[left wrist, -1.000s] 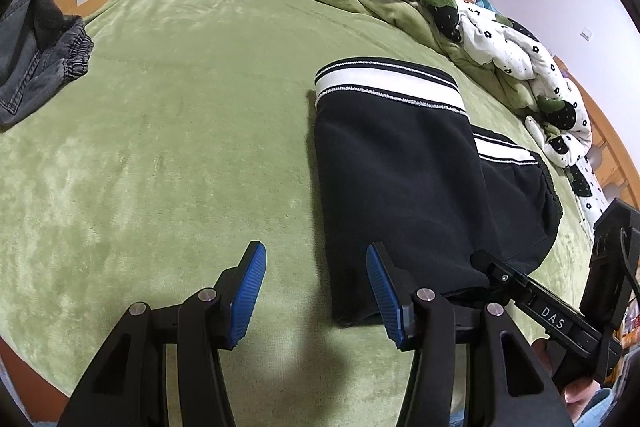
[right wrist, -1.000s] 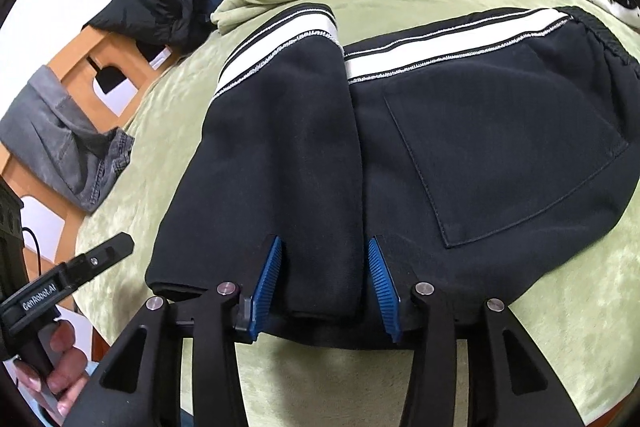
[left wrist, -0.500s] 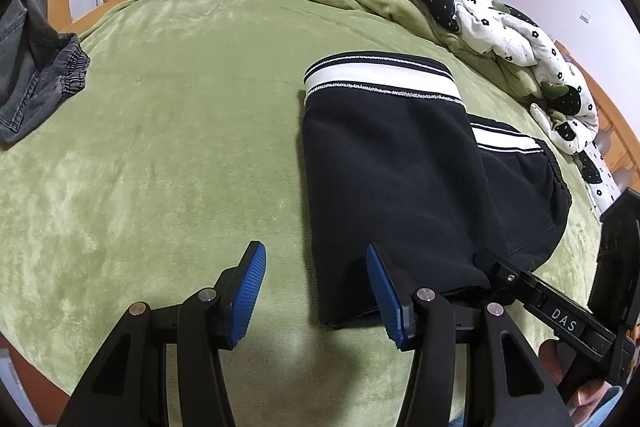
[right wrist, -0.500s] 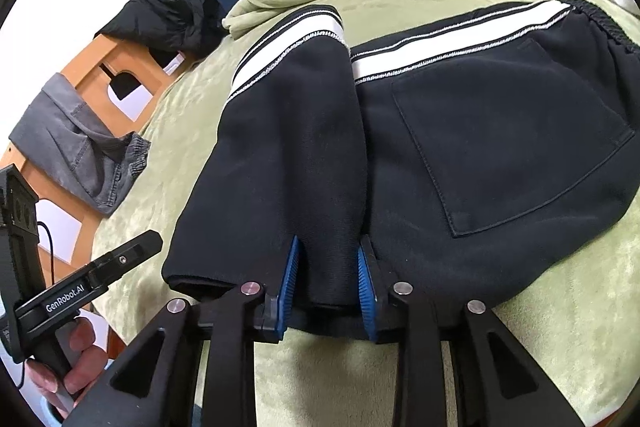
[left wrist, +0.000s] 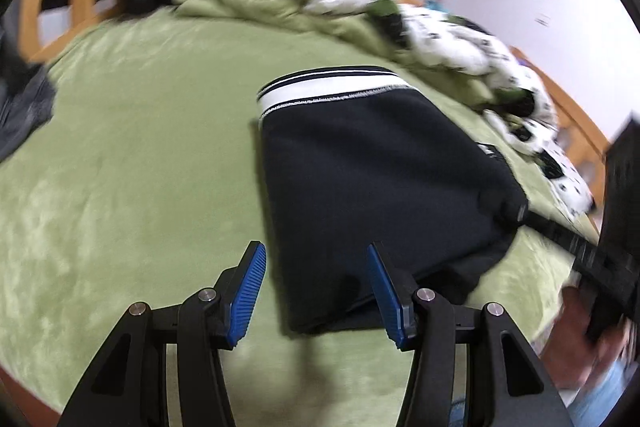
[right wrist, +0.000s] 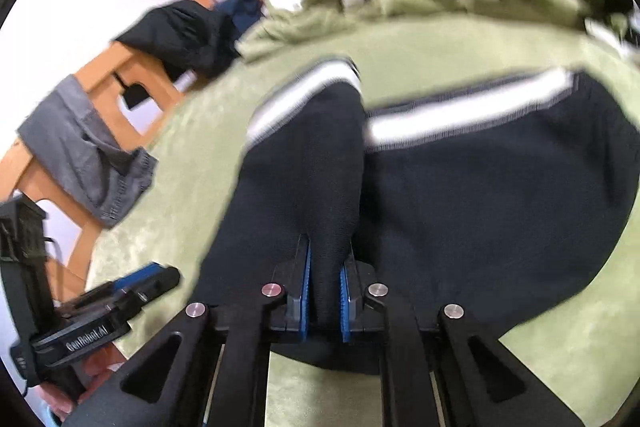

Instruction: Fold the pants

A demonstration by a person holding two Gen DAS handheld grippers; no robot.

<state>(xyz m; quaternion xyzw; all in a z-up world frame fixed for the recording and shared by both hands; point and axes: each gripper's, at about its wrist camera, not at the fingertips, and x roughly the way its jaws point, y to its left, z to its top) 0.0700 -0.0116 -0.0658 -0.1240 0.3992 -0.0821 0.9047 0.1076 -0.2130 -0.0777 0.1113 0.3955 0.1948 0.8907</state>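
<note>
The black pants [left wrist: 372, 171] with white stripes lie folded on the green blanket [left wrist: 140, 147]. My left gripper [left wrist: 316, 291] is open, its fingers straddling the near left corner of the pants just above the blanket. My right gripper [right wrist: 324, 287] is shut on the near edge of the pants [right wrist: 460, 195], pinching a bunch of black fabric at the folded leg. It also shows from the side in the left wrist view [left wrist: 568, 243], at the right edge of the pants.
A rumpled green and white flowered quilt [left wrist: 400, 15] lies along the far side of the bed. Dark clothes [right wrist: 188, 31] and grey jeans [right wrist: 84, 155] hang over the wooden bed frame [right wrist: 120, 87] on the left.
My right gripper has closed from open onto the near edge of the pants and bunched the fabric. My left gripper stayed open and shifted slightly; both views are now motion-blurred.
</note>
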